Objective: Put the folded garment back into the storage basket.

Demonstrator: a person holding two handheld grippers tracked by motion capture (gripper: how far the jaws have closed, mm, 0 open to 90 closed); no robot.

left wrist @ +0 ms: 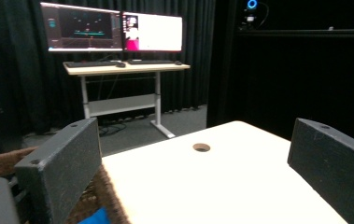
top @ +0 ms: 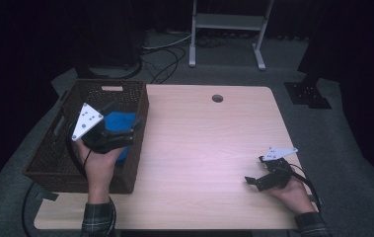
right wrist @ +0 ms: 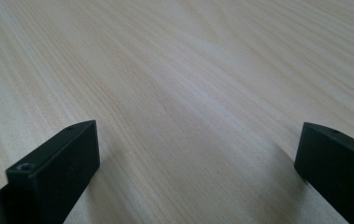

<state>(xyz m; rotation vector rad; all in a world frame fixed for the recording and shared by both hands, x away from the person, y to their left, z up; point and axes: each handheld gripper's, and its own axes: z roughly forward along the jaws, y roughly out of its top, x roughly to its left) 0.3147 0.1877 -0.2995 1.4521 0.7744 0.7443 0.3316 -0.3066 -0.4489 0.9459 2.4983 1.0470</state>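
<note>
We judge the work nearly done: the blue cloth (top: 121,123) lies inside the wicker basket (top: 46,163), our left hand-held gripper (top: 125,129) above it gaping empty, the right hand-held gripper (top: 253,181) open on the counter (top: 204,148) well right of the basket.

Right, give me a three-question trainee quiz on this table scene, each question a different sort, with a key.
1. True or false: the left gripper is clamped on the blue item.
2. Multiple choice: where does the blue item lie? A) on the bare table top B) inside the brown wicker basket C) between the right gripper's jaws
3. Fill in: the right gripper is held low over the wooden ____, with its jaws apart.

Key
1. False: in the left gripper view its jaws stand wide apart with nothing between them.
2. B
3. table
</note>
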